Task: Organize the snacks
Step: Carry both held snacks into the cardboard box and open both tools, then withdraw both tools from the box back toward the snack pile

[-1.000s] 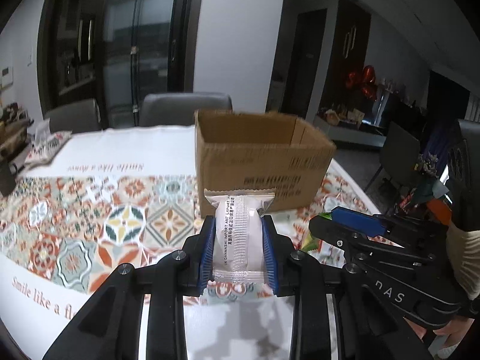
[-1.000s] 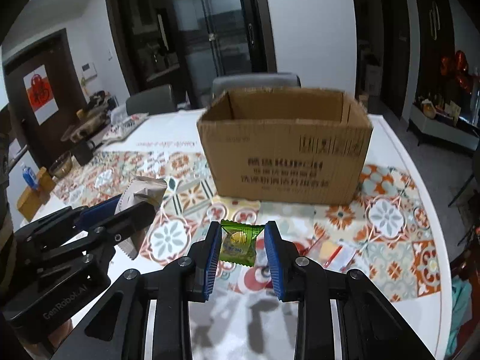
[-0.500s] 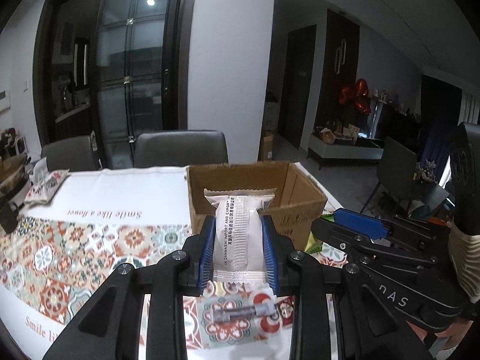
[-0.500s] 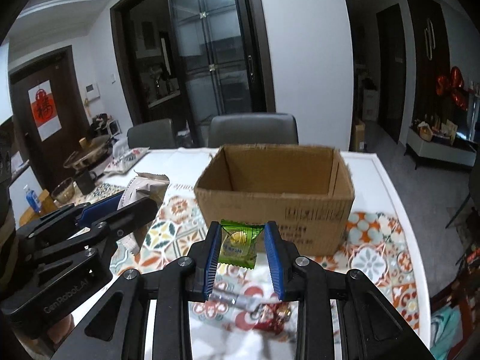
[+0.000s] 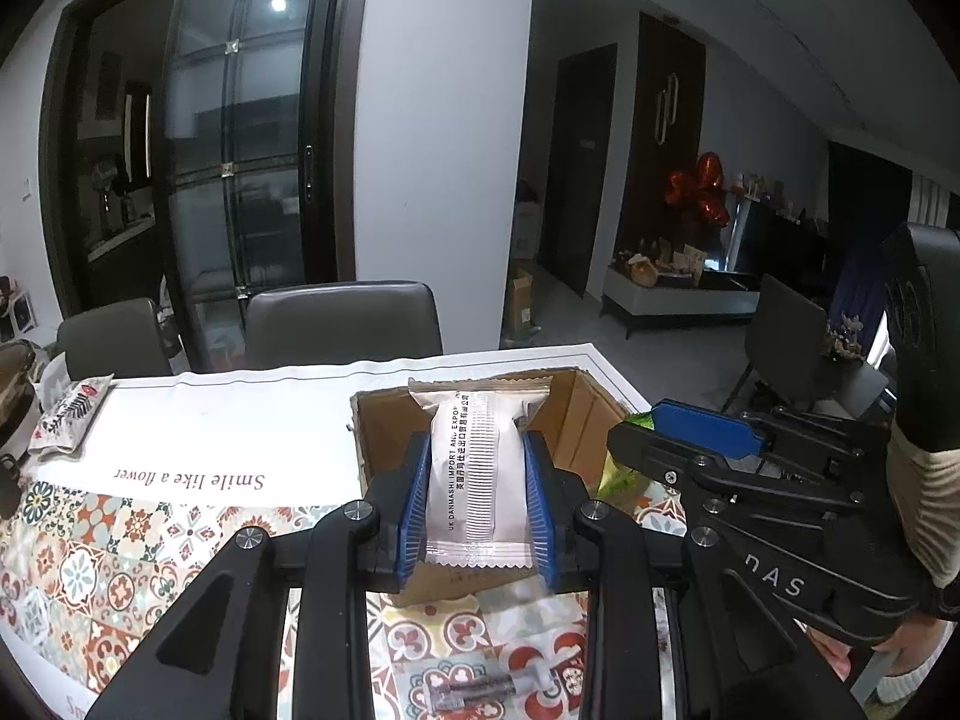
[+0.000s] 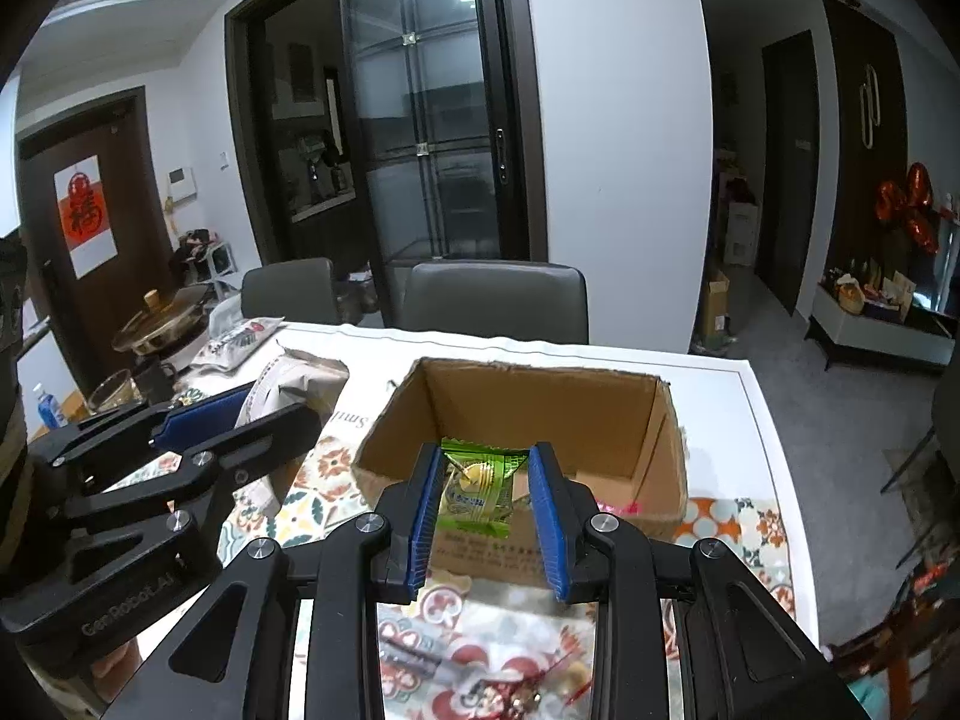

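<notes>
Two handheld grippers are carrying snacks toward an open cardboard box [image 6: 528, 420] standing on a worktop [image 5: 228, 420] covered with a patterned tile-print cloth. The step in hand appears to be the carry to the box, with both snacks held just short of its near wall and above its rim.

The left gripper [image 5: 478, 498] has its blue fingers [image 5: 414, 510] clenched on a white snack packet [image 5: 480, 468], held upright; the packet's top edge shows against the box's open mouth. The right gripper [image 6: 487, 510] grasps a small green snack packet [image 6: 477, 489] between its blue fingers [image 6: 549, 516], just in front of the box's near wall. From the right wrist view, the box looks nearly empty, though something pink shows low at its near right corner.

The next move likely calls for bringing each gripper forward over the opening, then releasing so the packets fall inside without catching on the rim. The two grippers sit close side by side, so they may need to go in turn.

Readable writing: the white packet carries a vertical line reading "UK DANMASHI IMPORT AND EXPO", cut off. The cloth, to the left of the box, reads "Smile like a flower", upside down. The left gripper's body reads "GenRobot.AI". The box's near wall has printed characters too small to read.
</notes>
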Motion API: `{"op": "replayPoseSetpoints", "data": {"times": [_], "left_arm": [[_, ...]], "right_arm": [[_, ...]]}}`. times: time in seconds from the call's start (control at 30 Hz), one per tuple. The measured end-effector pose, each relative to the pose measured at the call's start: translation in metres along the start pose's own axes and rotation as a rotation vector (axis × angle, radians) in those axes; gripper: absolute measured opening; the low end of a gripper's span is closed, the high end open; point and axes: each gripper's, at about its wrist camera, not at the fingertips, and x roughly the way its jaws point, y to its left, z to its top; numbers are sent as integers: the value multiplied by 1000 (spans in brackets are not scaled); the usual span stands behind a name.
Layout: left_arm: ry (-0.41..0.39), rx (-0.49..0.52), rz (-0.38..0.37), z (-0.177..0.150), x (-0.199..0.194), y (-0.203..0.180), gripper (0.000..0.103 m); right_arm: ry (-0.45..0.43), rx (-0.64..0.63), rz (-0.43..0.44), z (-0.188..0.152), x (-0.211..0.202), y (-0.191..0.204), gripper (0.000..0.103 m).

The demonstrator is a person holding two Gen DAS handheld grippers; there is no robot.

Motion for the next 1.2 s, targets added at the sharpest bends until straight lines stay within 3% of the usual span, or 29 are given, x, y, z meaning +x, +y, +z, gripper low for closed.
{"op": "replayPoseSetpoints", "data": {"times": [0.67, 0.73, 0.77, 0.8, 0.97, 1.2], "left_arm": [[102, 13, 11, 24, 72, 2, 33], [98, 9, 42, 24, 70, 3, 42], [88, 6, 65, 23, 67, 4, 47], [81, 10, 75, 22, 65, 5, 52], [42, 38, 111, 11, 43, 3, 52], [16, 82, 95, -16, 11, -3, 53]], "right_arm": [[108, 11, -24, 23, 64, -34, 31], [105, 14, -40, 23, 66, -36, 34], [106, 20, -53, 22, 67, -37, 48], [99, 28, -56, 21, 65, -38, 56], [85, 8, -63, 9, 51, -32, 56], [69, 9, -20, -15, 26, -15, 56]]}}
